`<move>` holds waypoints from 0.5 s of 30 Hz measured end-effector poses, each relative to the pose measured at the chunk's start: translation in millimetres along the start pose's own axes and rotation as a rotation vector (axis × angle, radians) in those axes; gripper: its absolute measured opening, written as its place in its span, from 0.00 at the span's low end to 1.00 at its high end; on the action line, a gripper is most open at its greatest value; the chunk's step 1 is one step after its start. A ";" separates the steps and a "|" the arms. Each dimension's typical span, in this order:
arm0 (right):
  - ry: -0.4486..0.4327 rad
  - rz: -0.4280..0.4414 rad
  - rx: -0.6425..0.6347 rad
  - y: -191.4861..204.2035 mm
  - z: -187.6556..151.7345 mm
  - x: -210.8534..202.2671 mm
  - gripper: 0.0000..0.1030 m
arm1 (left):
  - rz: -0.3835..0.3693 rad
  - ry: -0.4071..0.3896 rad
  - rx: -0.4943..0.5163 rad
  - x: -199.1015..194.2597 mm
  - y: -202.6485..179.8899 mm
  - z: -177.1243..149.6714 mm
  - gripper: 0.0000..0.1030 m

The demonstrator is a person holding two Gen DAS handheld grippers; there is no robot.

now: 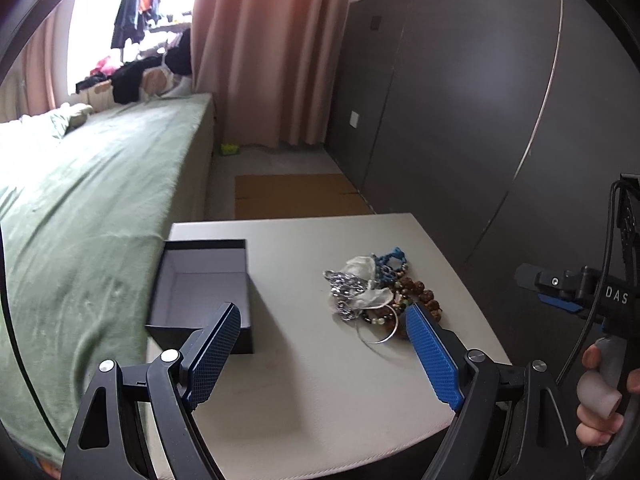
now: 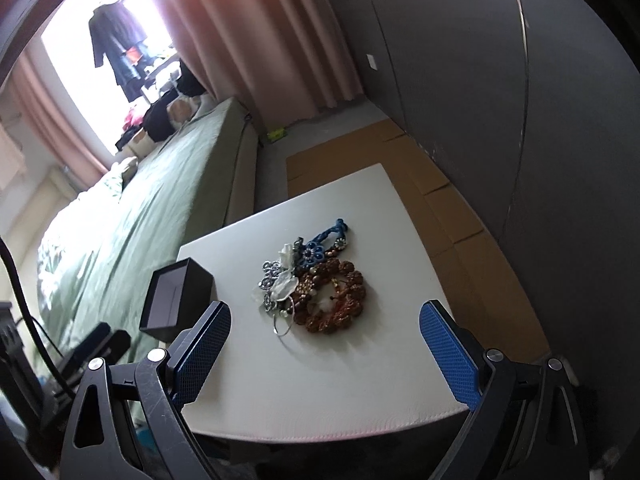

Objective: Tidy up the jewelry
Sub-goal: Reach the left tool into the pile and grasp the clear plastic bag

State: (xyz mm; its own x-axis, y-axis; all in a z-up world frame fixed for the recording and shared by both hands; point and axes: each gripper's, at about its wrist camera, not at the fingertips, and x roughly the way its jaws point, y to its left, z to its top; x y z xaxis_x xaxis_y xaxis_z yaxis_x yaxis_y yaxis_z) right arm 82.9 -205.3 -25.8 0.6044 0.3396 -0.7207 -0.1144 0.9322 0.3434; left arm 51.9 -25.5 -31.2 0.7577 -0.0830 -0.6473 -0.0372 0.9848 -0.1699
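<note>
You are just starting: both your left gripper [image 1: 322,330] and right gripper [image 2: 325,330] are spread wide and hold nothing; next pick one piece from the jewelry pile [image 2: 314,286] mid-table [image 2: 320,380] for the black box [image 1: 200,292] at its left edge

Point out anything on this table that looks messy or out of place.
The jewelry lies heaped in one tangled pile on the white table: brown bead bracelet, blue knotted piece, silver chain and hoop overlapping. The black box beside it is open and empty.

Daylight blows out the window [image 1: 100,20]; the room is dim, soft shadows on the desk [image 1: 320,360], fisheye-bent edges.
</note>
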 end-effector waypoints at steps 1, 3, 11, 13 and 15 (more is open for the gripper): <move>0.008 0.004 0.017 -3.2 1.1 3.9 0.93 | -0.005 0.009 -0.002 5.3 -1.6 0.5 0.82; 0.015 0.009 0.038 -9.2 3.3 9.8 0.93 | -0.018 0.021 -0.001 14.3 -4.1 1.3 0.78; 0.049 0.028 0.118 -29.7 11.3 33.4 0.83 | -0.066 0.078 0.027 56.0 -18.9 10.6 0.61; 0.055 0.030 0.135 -33.2 13.7 39.5 0.83 | -0.075 0.090 0.034 65.0 -22.2 12.8 0.55; 0.058 0.033 0.148 -35.9 16.3 43.7 0.83 | -0.082 0.100 0.052 76.7 -27.9 15.0 0.52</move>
State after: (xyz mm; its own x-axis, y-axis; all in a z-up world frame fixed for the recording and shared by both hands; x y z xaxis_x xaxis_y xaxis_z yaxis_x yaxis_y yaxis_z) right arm 126.3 -226.1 -59.8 0.5550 0.3807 -0.7396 -0.0137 0.8932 0.4495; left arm 120.9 -57.1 -65.0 0.6878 -0.1758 -0.7043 0.0581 0.9805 -0.1879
